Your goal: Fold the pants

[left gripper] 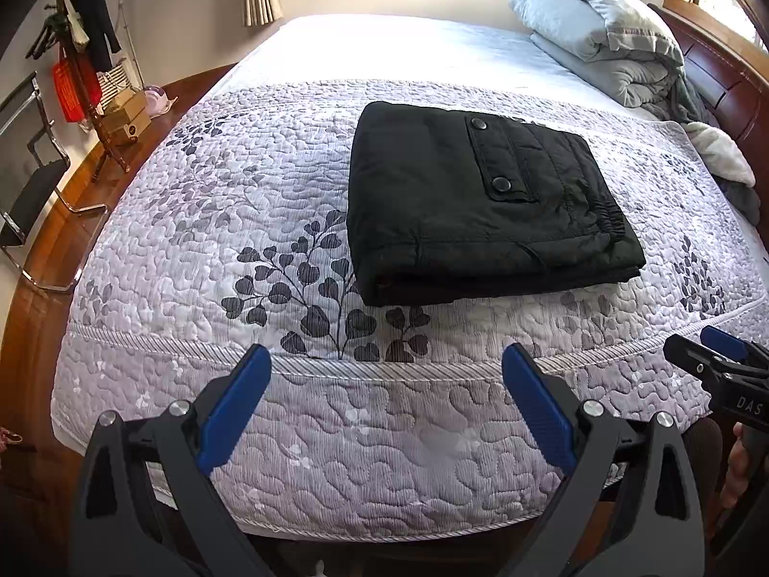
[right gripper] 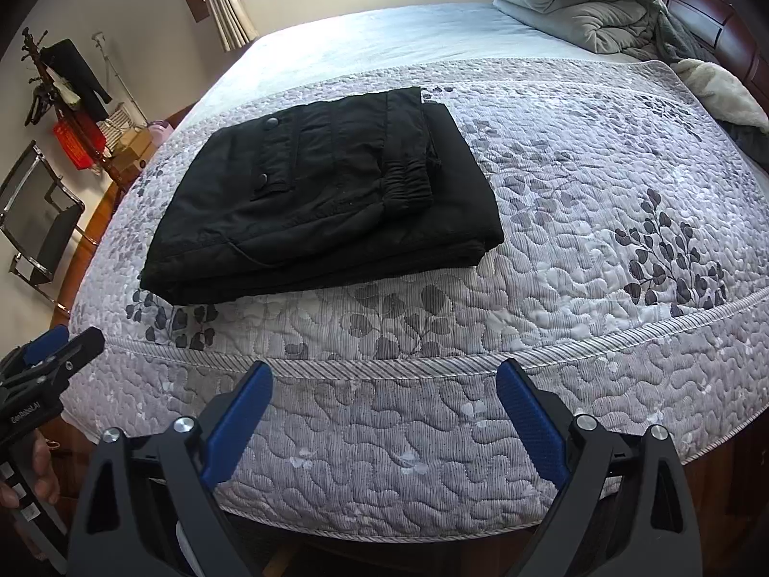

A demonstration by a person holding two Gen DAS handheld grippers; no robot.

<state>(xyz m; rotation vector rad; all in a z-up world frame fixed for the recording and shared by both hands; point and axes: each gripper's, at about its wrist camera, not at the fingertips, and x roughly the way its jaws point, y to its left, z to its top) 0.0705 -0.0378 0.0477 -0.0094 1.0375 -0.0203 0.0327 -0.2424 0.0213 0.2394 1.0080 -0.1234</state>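
The black pants (left gripper: pixel 480 202) lie folded into a thick rectangle on the quilted floral bedspread (left gripper: pixel 240 221), pocket flap with two snaps facing up. In the right wrist view the same black pants (right gripper: pixel 327 192) sit left of centre, elastic waistband on top. My left gripper (left gripper: pixel 384 404) is open, held back over the near bed edge, well short of the pants, nothing between its blue pads. My right gripper (right gripper: pixel 384 408) is open too, also over the near edge and empty. Each gripper shows at the other view's side: the right gripper (left gripper: pixel 721 360) and the left gripper (right gripper: pixel 62 346).
Grey folded blankets and pillows (left gripper: pixel 605 38) are piled at the headboard on the far right. A coat rack (left gripper: pixel 81 24), boxes (left gripper: pixel 125 115) and a metal-frame chair (left gripper: pixel 33 182) stand on the wooden floor to the left. The bedspread (right gripper: pixel 625 192) lies flat right of the pants.
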